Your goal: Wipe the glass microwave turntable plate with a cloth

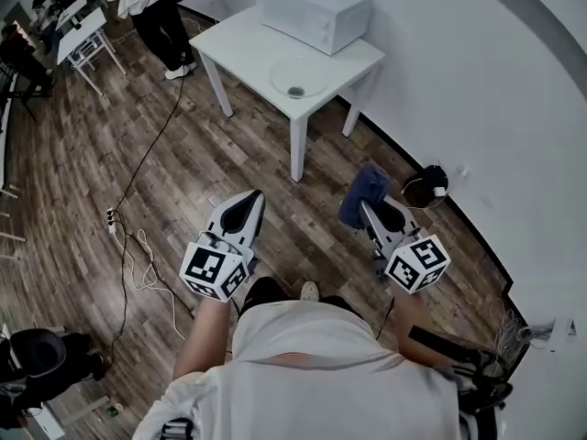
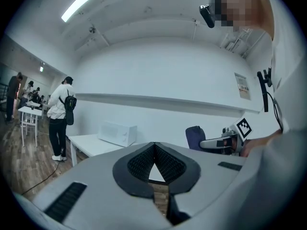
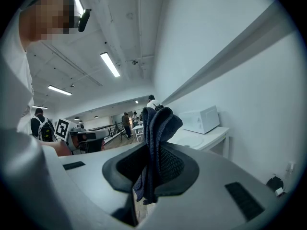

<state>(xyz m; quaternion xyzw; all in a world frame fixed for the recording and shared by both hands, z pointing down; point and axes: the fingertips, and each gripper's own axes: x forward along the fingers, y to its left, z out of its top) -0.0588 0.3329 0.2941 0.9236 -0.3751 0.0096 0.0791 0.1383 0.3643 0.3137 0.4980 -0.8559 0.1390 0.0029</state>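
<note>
The cloth (image 3: 156, 128) sits between my right fingers (image 3: 175, 166), its top sticking out past their tips. My left gripper (image 1: 251, 198) is to the left of the right gripper (image 1: 368, 206) and apart from it, its own fingertips touching. Well ahead of both sets of fingers stands the table (image 1: 243, 39). On it the glass plate (image 1: 298, 76) lies nearer my fingers, with the microwave (image 1: 315, 9) just behind it by the wall (image 1: 440, 81). A cable (image 1: 138, 200) trails over the floor (image 1: 83, 154) left of my left fingers, and a person (image 1: 160, 12) stands beyond the table's left end
</note>
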